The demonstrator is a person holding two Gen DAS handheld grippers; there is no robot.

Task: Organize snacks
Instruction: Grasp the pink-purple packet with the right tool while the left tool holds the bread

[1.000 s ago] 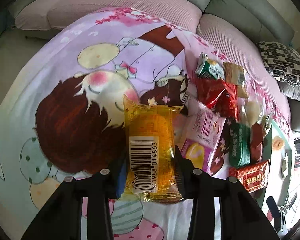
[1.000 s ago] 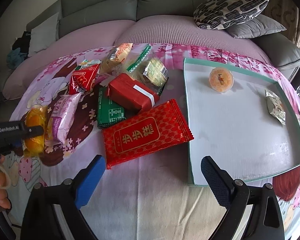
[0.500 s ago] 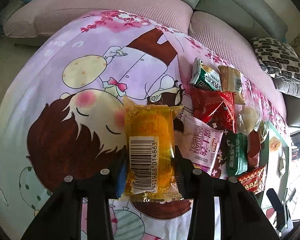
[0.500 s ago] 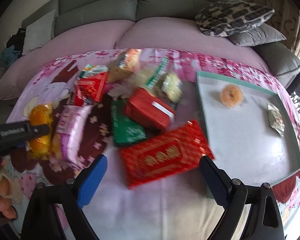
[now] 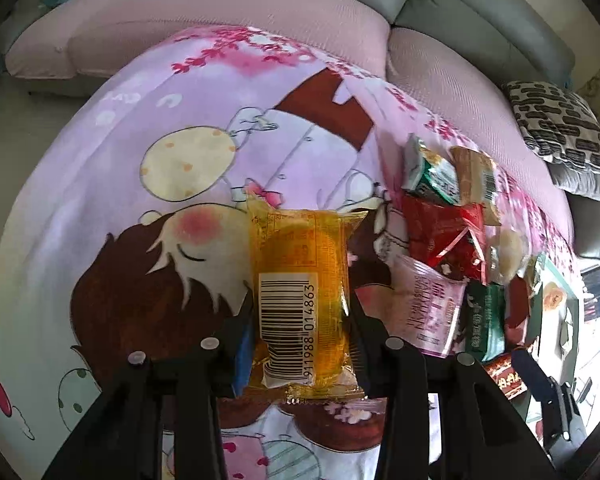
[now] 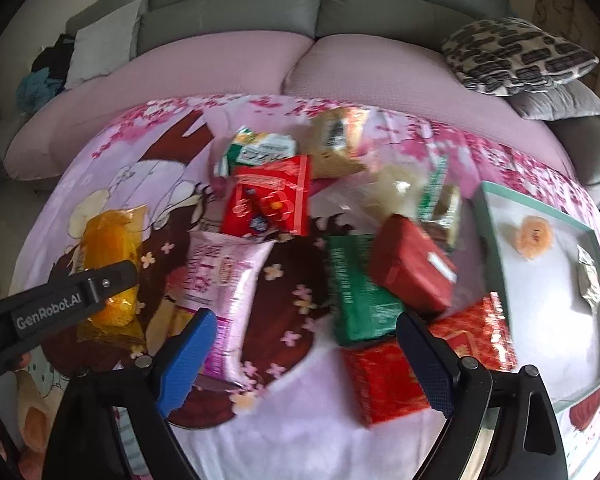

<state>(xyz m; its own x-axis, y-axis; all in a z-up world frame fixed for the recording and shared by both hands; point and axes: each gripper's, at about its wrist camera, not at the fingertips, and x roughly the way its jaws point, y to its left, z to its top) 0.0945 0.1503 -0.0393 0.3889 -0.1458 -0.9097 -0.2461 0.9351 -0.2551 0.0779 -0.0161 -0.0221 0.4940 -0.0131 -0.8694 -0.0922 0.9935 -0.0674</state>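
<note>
Snacks (image 6: 300, 240) mostly lie heaped on the worktop left of the tray (image 6: 496, 264) — two sorted; left claw (image 5: 300, 320) grasps a yellow packet (image 5: 300, 292), right claw (image 6: 300, 360) released.

The right claw (image 6: 300, 354) has swung left, now over the shiny pink foil snack packet (image 6: 228, 280). The left claw (image 5: 300, 320) carried the translucent orange-yellow wrapped cake (image 5: 300, 292) slightly higher above the cartoon-print cloth (image 5: 140, 208).
</note>
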